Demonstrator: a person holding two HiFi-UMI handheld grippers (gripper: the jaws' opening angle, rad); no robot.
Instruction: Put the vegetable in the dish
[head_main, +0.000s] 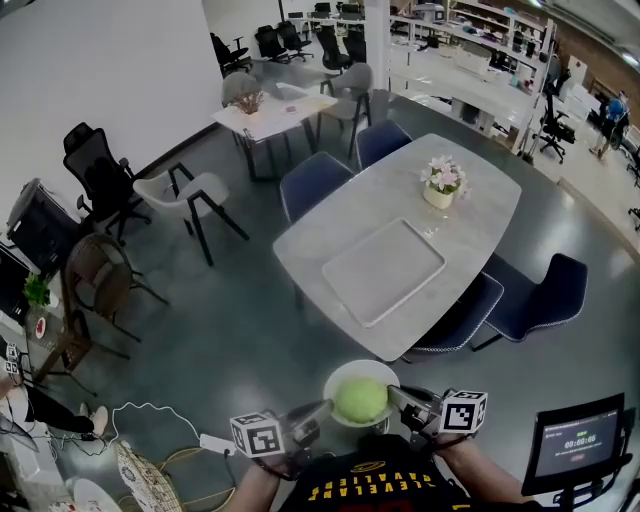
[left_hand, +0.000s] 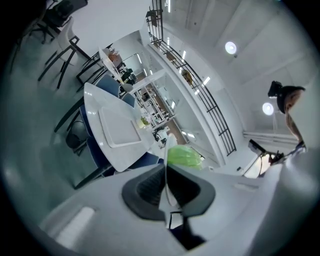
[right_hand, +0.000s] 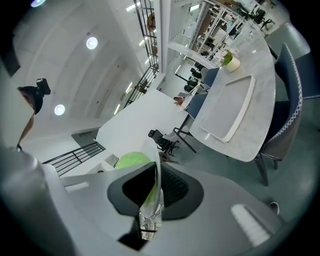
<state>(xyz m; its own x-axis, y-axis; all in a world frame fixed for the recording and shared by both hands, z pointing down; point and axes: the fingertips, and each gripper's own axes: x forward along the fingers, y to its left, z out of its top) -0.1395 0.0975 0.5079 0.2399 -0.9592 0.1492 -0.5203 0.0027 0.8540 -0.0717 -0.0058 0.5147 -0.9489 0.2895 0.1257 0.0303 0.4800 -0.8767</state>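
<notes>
A round green vegetable (head_main: 360, 399) lies in a white dish (head_main: 341, 378) held in the air close to the person's body, short of the table. My left gripper (head_main: 312, 419) is shut on the dish's left rim and my right gripper (head_main: 402, 399) is shut on its right rim. In the left gripper view the thin rim of the dish (left_hand: 170, 150) runs edge-on between the pads of the left gripper (left_hand: 166, 176), with the vegetable (left_hand: 184, 156) just beyond. The right gripper (right_hand: 156, 186) view shows the same: the dish's rim (right_hand: 156, 170) clamped, the vegetable (right_hand: 131, 160) behind it.
Ahead stands a grey marble table (head_main: 480, 205) carrying a large rectangular tray (head_main: 385, 270) and a flower pot (head_main: 441, 184). Blue chairs (head_main: 540, 295) ring it. A monitor on a stand (head_main: 580, 440) is at the right, cables and a wicker chair (head_main: 150, 470) at the lower left.
</notes>
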